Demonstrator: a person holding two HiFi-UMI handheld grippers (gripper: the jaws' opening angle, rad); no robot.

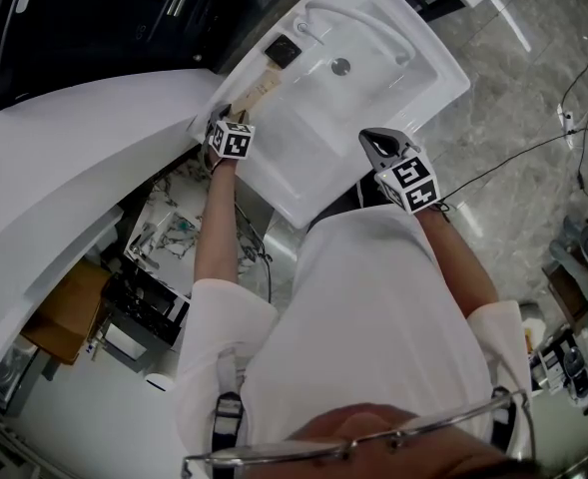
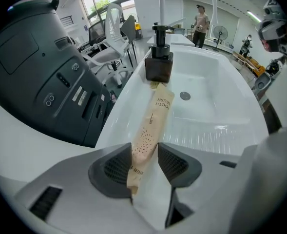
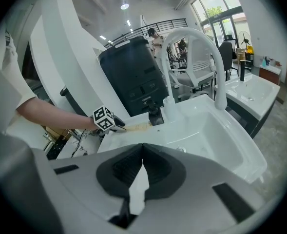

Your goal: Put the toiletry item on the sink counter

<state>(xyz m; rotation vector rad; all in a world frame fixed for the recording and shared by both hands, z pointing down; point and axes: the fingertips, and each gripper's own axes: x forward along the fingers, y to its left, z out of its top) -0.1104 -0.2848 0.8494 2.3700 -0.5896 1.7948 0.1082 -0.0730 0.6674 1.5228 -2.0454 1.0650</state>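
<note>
A tan paper toothbrush pack (image 2: 153,126) lies lengthwise on the left rim of the white sink counter (image 2: 125,112), its far end near a dark soap dispenser (image 2: 159,62). My left gripper (image 2: 144,152) is open around the pack's near end, with a gap showing beside the right pad. From the head view, the left gripper (image 1: 224,120) sits at the sink's left edge over the pack (image 1: 257,90). My right gripper (image 1: 378,146) hovers at the sink's front edge, shut and empty (image 3: 143,152). From the right gripper view, the pack (image 3: 136,126) lies just past the left gripper's marker cube.
A tall white faucet (image 3: 201,48) arches over the basin with its drain (image 2: 184,96). A big black machine (image 2: 36,72) stands just left of the sink. Cables trail on the floor (image 1: 533,153), and a cardboard box (image 1: 59,312) sits lower left. A person (image 2: 200,21) stands far off.
</note>
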